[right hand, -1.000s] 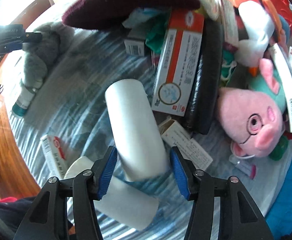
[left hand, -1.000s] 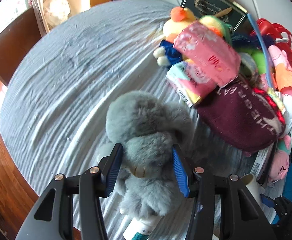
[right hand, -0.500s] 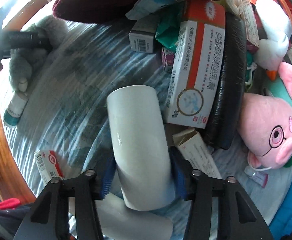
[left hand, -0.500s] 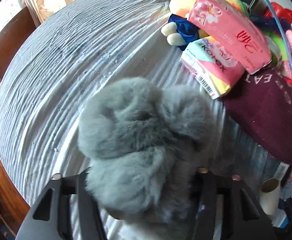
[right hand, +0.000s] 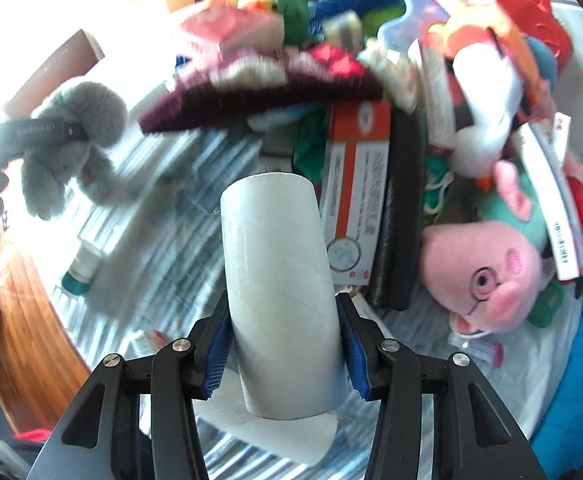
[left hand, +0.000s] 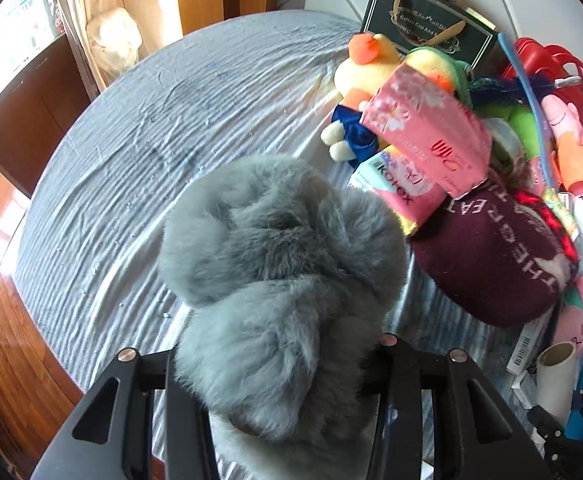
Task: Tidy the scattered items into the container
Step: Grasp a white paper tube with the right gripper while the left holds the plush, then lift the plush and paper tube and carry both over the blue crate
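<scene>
The grey plush [left hand: 279,280] is shaggy and soft, with round fluffy lobes and limp dangling limbs; it fills the lower middle of the left wrist view, clamped in the left hand-held gripper [left hand: 275,372], whose jaws are closing on it, their pads buried in fur. In the right wrist view it hangs at the upper left. The tube [right hand: 283,300] is a smooth pale cardboard cylinder, in the centre of the right view, squeezed between the blue pads [right hand: 217,354] of the right hand-held gripper [right hand: 285,356].

A second ago both lay on the striped cloth [left hand: 131,160] of the counter with the pads standing apart from them; now both are gripped and lifted clear. The pile [left hand: 471,168] of toys and packets sits at the upper right.
</scene>
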Action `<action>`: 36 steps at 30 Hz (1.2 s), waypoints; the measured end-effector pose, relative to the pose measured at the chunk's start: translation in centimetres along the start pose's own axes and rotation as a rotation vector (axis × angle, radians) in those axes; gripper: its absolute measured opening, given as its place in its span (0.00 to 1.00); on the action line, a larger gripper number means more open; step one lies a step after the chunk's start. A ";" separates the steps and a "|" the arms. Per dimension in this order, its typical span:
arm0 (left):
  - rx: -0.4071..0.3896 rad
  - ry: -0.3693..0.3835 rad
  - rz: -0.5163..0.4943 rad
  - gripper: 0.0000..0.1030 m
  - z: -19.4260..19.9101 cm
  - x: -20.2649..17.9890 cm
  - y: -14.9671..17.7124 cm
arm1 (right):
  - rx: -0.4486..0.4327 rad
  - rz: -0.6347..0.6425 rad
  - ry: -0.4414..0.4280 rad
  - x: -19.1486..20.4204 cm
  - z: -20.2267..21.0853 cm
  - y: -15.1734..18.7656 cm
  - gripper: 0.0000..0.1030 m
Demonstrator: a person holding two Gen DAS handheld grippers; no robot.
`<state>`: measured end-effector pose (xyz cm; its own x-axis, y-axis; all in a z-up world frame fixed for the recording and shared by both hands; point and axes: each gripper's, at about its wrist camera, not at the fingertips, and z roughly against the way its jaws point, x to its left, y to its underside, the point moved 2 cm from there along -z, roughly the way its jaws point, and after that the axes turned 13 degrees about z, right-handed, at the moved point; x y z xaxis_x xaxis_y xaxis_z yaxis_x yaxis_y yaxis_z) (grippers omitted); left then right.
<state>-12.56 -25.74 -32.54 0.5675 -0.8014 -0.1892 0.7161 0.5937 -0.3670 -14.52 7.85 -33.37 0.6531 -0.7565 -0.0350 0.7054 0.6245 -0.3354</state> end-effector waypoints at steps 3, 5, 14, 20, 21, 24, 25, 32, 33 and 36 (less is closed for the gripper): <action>-0.025 0.011 -0.019 0.40 2.1 -0.8 -0.8 | -0.033 -0.007 0.019 0.2 4.0 -1.2 0.47; -0.044 0.016 -0.037 0.40 3.6 -1.5 -1.2 | -0.054 -0.025 0.032 0.3 6.1 -1.1 0.47; -0.143 0.042 -0.127 0.40 12.1 -5.9 -1.4 | -0.147 -0.190 0.077 -1.9 13.7 -0.4 0.47; -0.187 0.056 -0.169 0.40 16.2 -7.8 -1.0 | -0.219 -0.217 0.118 -2.9 19.1 0.4 0.47; -0.193 0.059 -0.174 0.40 16.9 -8.1 -0.8 | -0.230 -0.222 0.123 -3.1 19.8 0.5 0.47; -0.214 0.071 -0.189 0.40 19.1 -9.0 -0.3 | -0.262 -0.241 0.138 -3.6 22.1 1.2 0.47; -0.221 0.076 -0.193 0.40 19.8 -9.3 -0.1 | -0.273 -0.250 0.143 -3.8 23.0 1.5 0.47; -0.277 0.114 -0.228 0.40 24.7 -12.0 1.0 | -0.342 -0.271 0.159 -4.7 27.6 3.2 0.47; -0.283 0.120 -0.230 0.40 25.3 -12.4 1.2 | -0.348 -0.272 0.161 -4.8 28.1 3.5 0.47; -0.300 0.135 -0.238 0.40 26.8 -13.6 1.7 | -0.366 -0.280 0.161 -5.3 29.1 4.1 0.47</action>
<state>-8.17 -11.91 -6.18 0.3273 -0.9280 -0.1780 0.6594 0.3593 -0.6603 -7.09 20.08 -7.13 0.3809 -0.9241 -0.0313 0.6857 0.3050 -0.6609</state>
